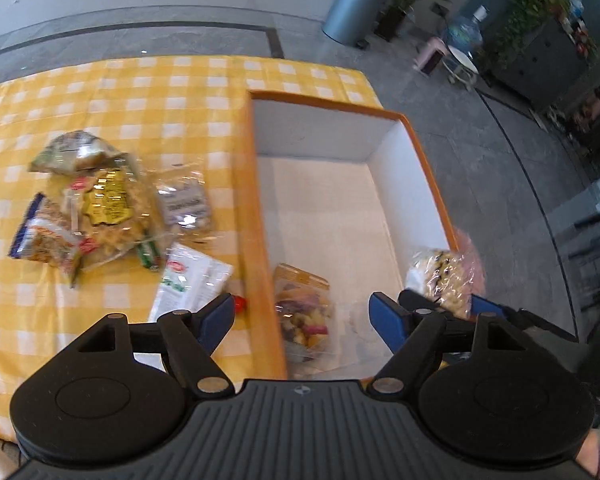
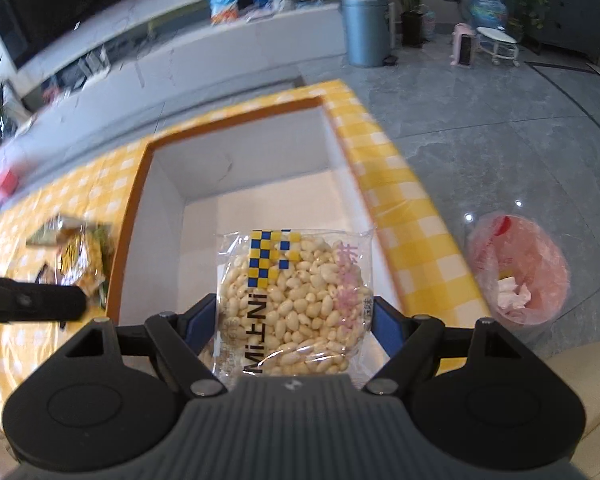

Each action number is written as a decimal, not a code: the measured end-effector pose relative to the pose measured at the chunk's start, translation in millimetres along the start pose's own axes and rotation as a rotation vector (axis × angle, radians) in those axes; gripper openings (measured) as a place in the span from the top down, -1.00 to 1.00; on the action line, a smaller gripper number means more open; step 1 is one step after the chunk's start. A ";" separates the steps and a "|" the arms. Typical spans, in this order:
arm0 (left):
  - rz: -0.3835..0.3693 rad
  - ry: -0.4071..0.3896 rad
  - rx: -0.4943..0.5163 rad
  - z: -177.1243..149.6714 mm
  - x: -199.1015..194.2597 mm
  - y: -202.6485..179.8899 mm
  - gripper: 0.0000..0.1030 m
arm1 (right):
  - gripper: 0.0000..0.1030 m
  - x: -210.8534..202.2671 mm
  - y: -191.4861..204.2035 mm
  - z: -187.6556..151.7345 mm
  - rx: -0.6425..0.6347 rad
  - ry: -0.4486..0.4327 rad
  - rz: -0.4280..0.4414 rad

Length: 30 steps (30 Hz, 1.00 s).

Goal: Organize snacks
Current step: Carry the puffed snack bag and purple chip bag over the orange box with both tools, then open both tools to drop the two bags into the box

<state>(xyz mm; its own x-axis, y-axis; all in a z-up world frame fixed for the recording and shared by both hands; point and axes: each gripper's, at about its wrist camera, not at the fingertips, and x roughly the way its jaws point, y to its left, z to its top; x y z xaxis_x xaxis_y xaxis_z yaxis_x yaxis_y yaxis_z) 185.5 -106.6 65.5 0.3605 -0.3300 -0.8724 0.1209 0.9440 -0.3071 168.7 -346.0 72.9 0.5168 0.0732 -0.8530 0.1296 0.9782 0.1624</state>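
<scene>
The puffed rice pack (image 2: 294, 304) sits in the middle of the right wrist view, squeezed between the blue pads of the right gripper (image 2: 292, 324). The jaws stand wide because the pack is wide. It hangs over the near end of the orange box (image 2: 134, 200), probably so it can drop in when let go. The clear wrapper shows "MiLtNi", as far as I can read it, upside down, plus a blue and yellow checker patch. Some pink writing is too faint to read.

In the left wrist view, a clear fruit snack bag (image 1: 304, 316) already lies low in the frame on the box floor. The left gripper (image 1: 306, 314) is above it with its jaws spread wide and nothing between them.

More snack packs (image 1: 96, 208) wait in a pile at the middle left on the yellow checked cloth (image 1: 140, 92), just beside the box. A white pack (image 1: 192, 280) lies closest. Their labels are too blurry to read.

At the right of the right wrist view is a pink bin (image 2: 518, 268) on the floor.
</scene>
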 end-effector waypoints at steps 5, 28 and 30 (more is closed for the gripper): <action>0.009 -0.004 -0.099 -2.9 -7.4 34.3 -0.74 | -0.51 31.5 19.2 3.9 -0.093 0.099 -0.059; 0.107 0.028 -0.150 -28.1 -5.2 111.5 -0.74 | -0.66 83.0 34.1 -8.0 -0.035 0.273 -0.182; 0.110 0.029 -0.149 -30.8 -6.6 113.8 -0.74 | -0.80 81.6 36.5 -8.8 -0.044 0.267 -0.184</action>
<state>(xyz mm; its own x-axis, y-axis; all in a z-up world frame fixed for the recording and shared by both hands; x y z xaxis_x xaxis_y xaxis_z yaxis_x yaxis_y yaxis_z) 168.4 2.8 24.6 0.3373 -0.2273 -0.9135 -0.0571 0.9637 -0.2609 208.1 -302.7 4.9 0.2476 -0.0629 -0.9668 0.1604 0.9868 -0.0232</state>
